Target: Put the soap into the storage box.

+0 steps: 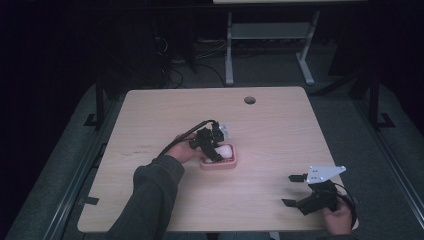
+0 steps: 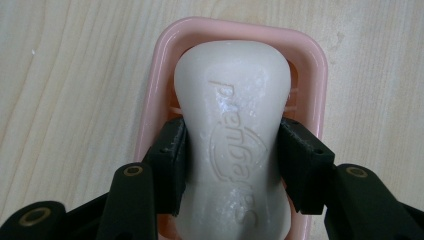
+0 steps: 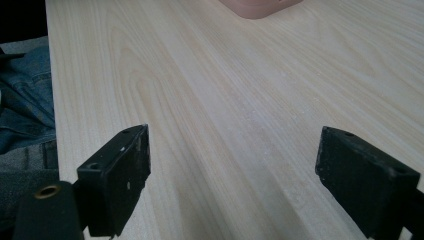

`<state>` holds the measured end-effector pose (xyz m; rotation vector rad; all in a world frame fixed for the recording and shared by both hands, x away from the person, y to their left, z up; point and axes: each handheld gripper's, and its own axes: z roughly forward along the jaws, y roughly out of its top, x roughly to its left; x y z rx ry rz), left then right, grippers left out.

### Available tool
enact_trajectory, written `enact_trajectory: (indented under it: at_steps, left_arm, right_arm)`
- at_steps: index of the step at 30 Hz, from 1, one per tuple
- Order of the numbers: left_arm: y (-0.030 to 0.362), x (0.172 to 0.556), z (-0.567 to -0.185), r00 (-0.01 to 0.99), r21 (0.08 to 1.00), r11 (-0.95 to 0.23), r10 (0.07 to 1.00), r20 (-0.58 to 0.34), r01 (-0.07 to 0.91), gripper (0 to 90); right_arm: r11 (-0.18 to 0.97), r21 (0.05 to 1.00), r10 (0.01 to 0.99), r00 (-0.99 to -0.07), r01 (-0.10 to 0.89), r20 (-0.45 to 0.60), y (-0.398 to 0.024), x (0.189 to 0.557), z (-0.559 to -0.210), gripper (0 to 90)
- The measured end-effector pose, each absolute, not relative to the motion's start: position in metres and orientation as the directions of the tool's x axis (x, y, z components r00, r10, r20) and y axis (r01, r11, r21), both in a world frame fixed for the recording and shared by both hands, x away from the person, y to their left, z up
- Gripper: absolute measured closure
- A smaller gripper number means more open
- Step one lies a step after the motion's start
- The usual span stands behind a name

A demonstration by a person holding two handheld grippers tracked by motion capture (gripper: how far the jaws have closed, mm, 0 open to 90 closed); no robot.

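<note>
A white bar of soap (image 2: 235, 135) with raised lettering lies in a pink soap dish (image 2: 310, 60) near the middle of the wooden table (image 1: 280, 140). My left gripper (image 2: 232, 165) is shut on the soap, its black pads pressing the bar's narrow waist from both sides. In the high view the same gripper (image 1: 214, 146) sits over the dish (image 1: 225, 165), with the soap (image 1: 225, 150) showing beside it. My right gripper (image 1: 295, 190) rests near the table's front right corner, jaws wide open with nothing between them; its fingers (image 3: 120, 175) frame bare wood.
The pink dish's corner (image 3: 257, 7) shows at the top of the right gripper view. A round cable hole (image 1: 249, 100) sits near the table's far edge. A sleeve (image 1: 150, 195) crosses the front left. Desk legs (image 1: 229, 50) stand behind the table.
</note>
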<state>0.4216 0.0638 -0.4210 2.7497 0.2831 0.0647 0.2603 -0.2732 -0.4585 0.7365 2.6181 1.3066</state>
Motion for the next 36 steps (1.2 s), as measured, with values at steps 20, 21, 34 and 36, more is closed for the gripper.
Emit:
enact_trajectory:
  at_steps: [20, 21, 34, 36]
  left_arm:
    - [0.067, 0.414, -0.407, 0.978, 0.393, -0.904, 0.203, 0.047, 0.169, 43.4]
    - [0.068, 0.414, -0.407, 0.977, 0.394, -0.903, 0.206, 0.048, 0.170, 43.2]
    - [0.081, 0.408, -0.401, 0.969, 0.416, -0.887, 0.243, 0.047, 0.202, 38.2]
    - [0.084, 0.407, -0.400, 0.968, 0.425, -0.881, 0.247, 0.044, 0.206, 37.1]
  right_arm:
    - [0.511, 0.777, 0.474, -0.875, 0.368, 0.102, -0.273, 0.260, -0.459, 14.1]
    - [0.511, 0.777, 0.475, -0.874, 0.369, 0.102, -0.273, 0.260, -0.459, 14.1]
    - [0.511, 0.779, 0.477, -0.874, 0.365, 0.096, -0.271, 0.260, -0.457, 14.1]
    - [0.509, 0.777, 0.480, -0.872, 0.369, 0.100, -0.271, 0.260, -0.457, 14.0]
